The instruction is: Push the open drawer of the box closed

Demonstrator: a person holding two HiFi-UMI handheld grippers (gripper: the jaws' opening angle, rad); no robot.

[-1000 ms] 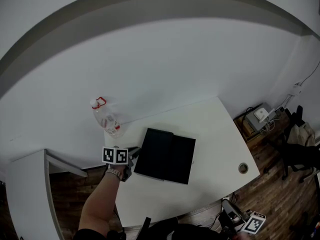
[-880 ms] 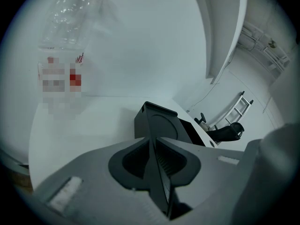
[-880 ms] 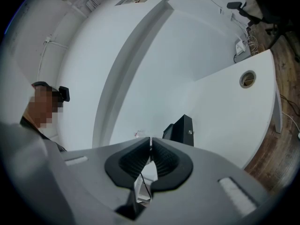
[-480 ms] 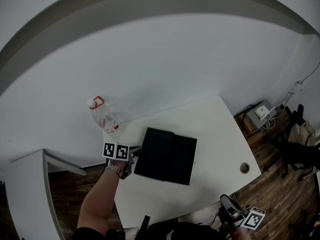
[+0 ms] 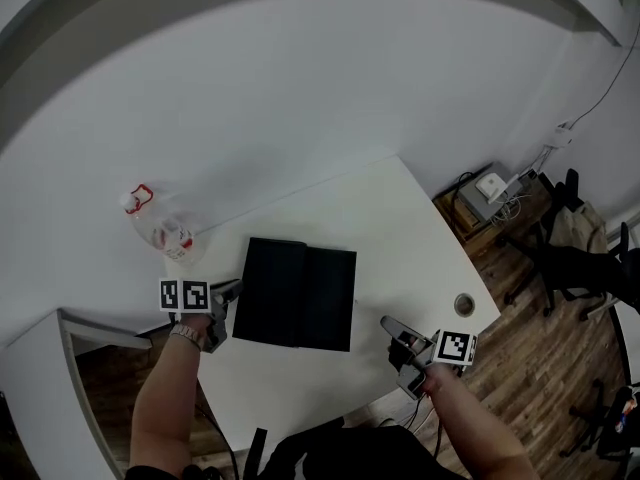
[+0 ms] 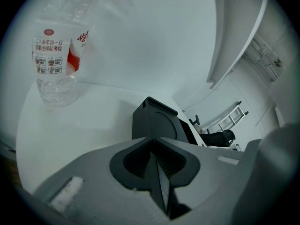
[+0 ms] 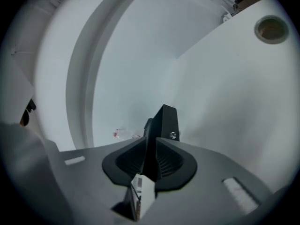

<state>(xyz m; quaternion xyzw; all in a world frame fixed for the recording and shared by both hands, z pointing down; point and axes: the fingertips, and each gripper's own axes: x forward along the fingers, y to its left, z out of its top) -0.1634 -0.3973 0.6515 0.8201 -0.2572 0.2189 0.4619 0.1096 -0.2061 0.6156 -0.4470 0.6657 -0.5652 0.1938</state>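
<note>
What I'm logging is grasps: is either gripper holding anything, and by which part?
Nothing is held. The left gripper is shut empty; the right gripper has just been opening, with nothing between its jaws.

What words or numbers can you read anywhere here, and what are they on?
Bottle label: Chinese print and a red round logo, too small and blurred to read.
Black box: a tiny round badge, unreadable.
Left marker cube: black-and-white squares, no words.
Right marker cube: the same, no words.
</note>
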